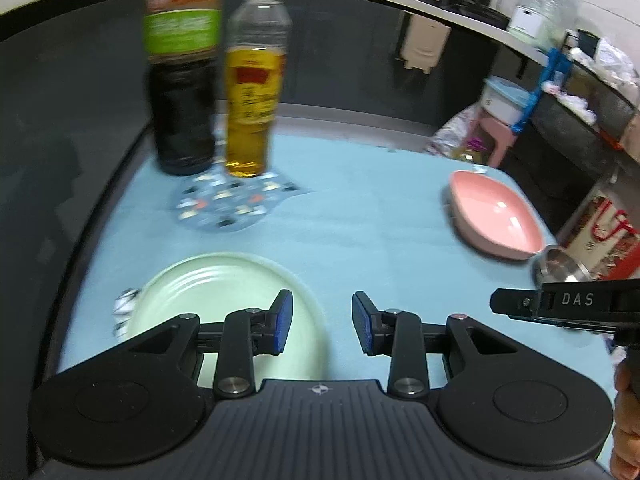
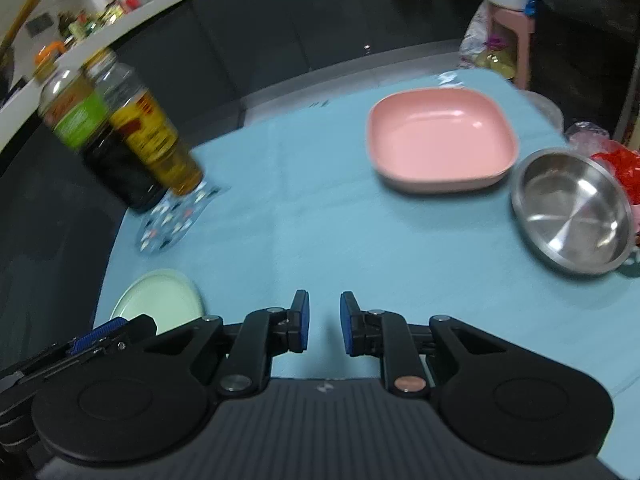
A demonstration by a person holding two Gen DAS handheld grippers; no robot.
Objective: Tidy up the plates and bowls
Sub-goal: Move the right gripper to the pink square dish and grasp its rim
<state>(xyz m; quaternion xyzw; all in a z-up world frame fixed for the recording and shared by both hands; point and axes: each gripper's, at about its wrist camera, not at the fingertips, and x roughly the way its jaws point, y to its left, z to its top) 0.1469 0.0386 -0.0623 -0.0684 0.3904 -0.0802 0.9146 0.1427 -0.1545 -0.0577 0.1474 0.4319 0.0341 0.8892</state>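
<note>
Both tools hang empty over the blue-clothed table [image 2: 320, 216], left tool [image 1: 322, 322] moderately parted above the green plate [image 1: 216, 288], right tool [image 2: 324, 322] narrowly parted, pink bowl [image 2: 440, 140] and steel bowl [image 2: 572, 208] beyond.

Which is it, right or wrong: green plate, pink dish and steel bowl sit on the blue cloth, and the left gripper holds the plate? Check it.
Wrong on the grip. In the left wrist view the left gripper is open above the green plate, holding nothing. The pink dish and steel bowl do sit on the blue cloth.
</note>
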